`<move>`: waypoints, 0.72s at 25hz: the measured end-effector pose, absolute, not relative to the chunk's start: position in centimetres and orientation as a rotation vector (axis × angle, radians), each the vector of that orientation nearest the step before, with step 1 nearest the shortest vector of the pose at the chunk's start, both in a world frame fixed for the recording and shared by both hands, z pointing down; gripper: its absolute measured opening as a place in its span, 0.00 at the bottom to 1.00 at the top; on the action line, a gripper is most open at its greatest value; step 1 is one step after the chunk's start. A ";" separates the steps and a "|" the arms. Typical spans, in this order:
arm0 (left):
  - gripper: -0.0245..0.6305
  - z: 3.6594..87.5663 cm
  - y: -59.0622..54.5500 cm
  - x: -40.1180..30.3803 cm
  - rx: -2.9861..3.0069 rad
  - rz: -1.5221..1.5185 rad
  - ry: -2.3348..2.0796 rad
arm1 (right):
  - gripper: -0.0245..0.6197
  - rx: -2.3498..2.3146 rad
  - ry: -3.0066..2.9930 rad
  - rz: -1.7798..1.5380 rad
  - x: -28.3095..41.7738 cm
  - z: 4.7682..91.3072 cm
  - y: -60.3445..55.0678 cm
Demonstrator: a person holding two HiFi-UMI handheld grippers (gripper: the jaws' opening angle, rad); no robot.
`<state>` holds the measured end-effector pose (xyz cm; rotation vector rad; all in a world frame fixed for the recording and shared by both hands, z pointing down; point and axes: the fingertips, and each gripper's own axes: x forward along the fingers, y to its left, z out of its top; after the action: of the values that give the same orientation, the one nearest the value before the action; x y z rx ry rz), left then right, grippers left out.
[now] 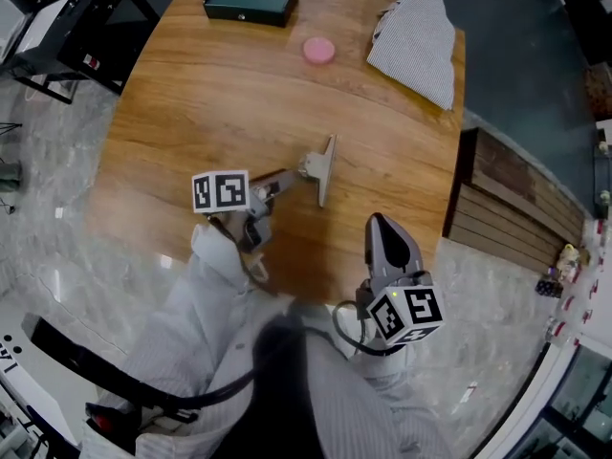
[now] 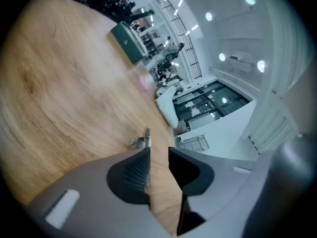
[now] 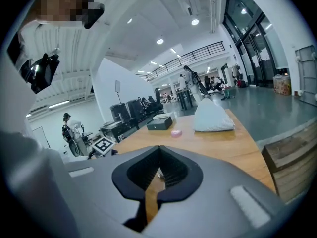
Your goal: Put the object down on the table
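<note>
A small grey metal tool [image 1: 323,167] with a flat blade on edge and a short handle lies on the wooden table [image 1: 191,94], near its middle. My left gripper [image 1: 277,184] sits at the handle's end, low over the wood. In the left gripper view my left gripper [image 2: 158,155] is open, with bare wood showing in the gap; the tool [image 2: 143,141] shows just past the left fingertip, and the pads do not press on it. My right gripper [image 1: 381,224] hovers at the table's near edge, shut and empty, its jaw tips together in the right gripper view [image 3: 159,169].
At the far side of the table stand a dark green box [image 1: 251,0], a pink disc [image 1: 318,50] and a striped white cloth bag [image 1: 419,41]. A slatted wooden bench [image 1: 507,208] stands to the table's right. The person's sleeves fill the near foreground.
</note>
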<state>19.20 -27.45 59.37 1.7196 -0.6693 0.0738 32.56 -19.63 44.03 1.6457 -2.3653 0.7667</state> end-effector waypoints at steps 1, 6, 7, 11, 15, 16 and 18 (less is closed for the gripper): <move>0.21 57.1 -26.7 19.0 1.772 0.043 -0.660 | 0.06 1.640 -2.393 0.751 32.4 43.4 -19.7; 0.04 44.3 -24.2 20.7 2.176 -0.036 -0.705 | 0.06 1.678 -2.491 0.640 31.9 39.4 -21.1; 0.04 41.9 -24.0 21.3 2.250 -0.052 -0.715 | 0.06 1.689 -2.512 0.609 31.8 38.3 -21.3; 0.04 34.5 -23.6 22.3 2.489 -0.107 -0.824 | 0.06 1.696 -2.566 0.454 31.3 34.5 -21.9; 0.04 31.7 -22.9 22.3 2.619 -0.064 -0.971 | 0.06 1.680 -2.597 0.358 30.6 32.4 -21.9; 0.04 31.5 -22.6 22.5 2.637 -0.048 -0.985 | 0.06 1.677 -2.601 0.348 30.6 32.1 -21.8; 0.04 31.3 -22.2 23.2 2.651 -0.043 -0.979 | 0.06 1.664 -2.609 0.336 30.7 31.8 -21.5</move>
<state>23.15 -22.17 31.33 2.6511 -0.9788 -0.0427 30.67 -21.51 31.78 1.6645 -2.6092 0.3356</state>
